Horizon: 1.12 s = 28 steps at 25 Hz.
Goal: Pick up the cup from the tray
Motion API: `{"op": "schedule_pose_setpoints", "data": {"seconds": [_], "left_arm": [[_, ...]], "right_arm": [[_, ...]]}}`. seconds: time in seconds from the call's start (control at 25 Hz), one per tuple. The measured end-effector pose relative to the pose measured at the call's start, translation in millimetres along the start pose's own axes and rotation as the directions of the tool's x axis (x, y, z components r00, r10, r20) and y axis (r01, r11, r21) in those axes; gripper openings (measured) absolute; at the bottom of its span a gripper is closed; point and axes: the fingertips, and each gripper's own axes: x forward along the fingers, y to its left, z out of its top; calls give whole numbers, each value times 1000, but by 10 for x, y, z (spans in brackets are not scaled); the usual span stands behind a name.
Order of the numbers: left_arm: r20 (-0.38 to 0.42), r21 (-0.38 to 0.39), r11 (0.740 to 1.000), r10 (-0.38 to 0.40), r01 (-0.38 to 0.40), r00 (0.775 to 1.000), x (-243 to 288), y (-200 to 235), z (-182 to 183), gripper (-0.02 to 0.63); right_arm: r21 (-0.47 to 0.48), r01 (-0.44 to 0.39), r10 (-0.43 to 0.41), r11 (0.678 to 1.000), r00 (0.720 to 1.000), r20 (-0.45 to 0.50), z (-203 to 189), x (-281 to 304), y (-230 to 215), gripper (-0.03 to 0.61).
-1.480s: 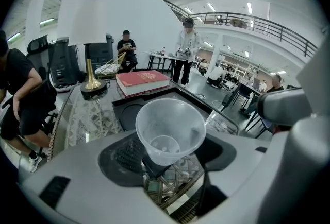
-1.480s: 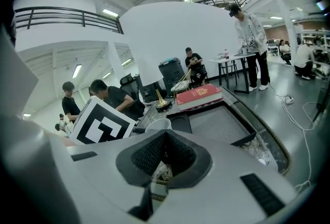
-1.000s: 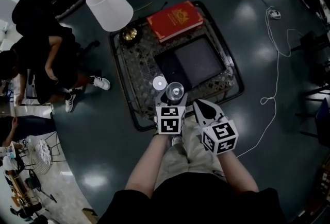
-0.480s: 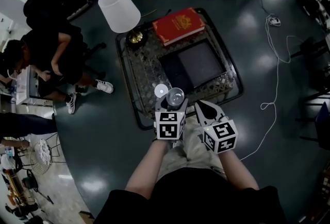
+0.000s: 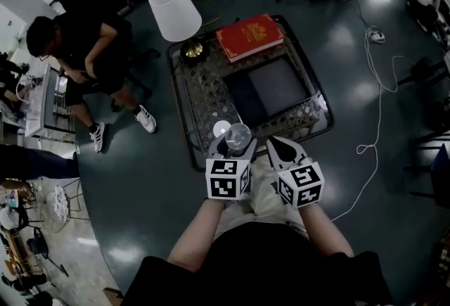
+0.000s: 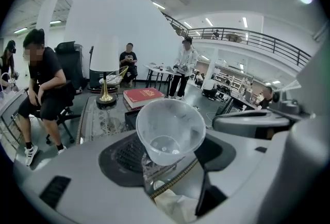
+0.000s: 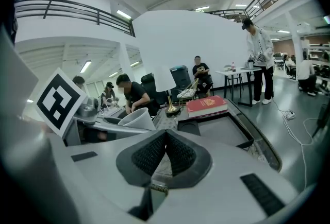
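Now, step in hand: lifting the cup off the tray, as I judge it; the grip looks made and only the raise remains.
How to do it well: keep the lift straight up and slow, and squeeze no harder, since thin plastic like this would likely buckle or pop out. Level the cup a little so that it does not slide along the pads.
Lamp [image 5: 175, 11]: at the tray's far left corner, well apart from the work.
Left gripper [image 5: 237, 143]: at the tray's near edge, jaws set wide and pinching the cup's lower body from both sides.
Cup [image 5: 239, 134]: over the near edge of the tray [image 5: 181, 109], left of its middle, apparently clear of the surface.
Cup's look: clear, thin-walled plastic, tapering to a small base; empty, and tilted so its open mouth leans back toward the gripper.
Right gripper [image 5: 281, 148]: just right of the cup at the same near edge, jaws pressed together on nothing.
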Motion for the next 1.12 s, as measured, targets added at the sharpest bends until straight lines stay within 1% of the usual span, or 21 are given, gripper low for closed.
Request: {"op": "schedule_pose_setpoints", "data": {"seconds": [0.16, 0.56, 1.12], "left_arm": [[13, -4, 1000, -12, 12, 1000, -195, -33, 29, 291], [28, 20, 1000, -16, 16, 999, -533, -91, -38, 291], [45, 26, 1000, -14, 12, 999, -605, -105, -20, 291]], "right_arm": [[-17, -12, 12, 1000, 1000, 11, 17, -32, 109, 11], [-54, -27, 28, 998, 999, 29, 16, -153, 350, 11], [-68, -2, 6, 998, 999, 45, 15, -259, 378, 11]]}}
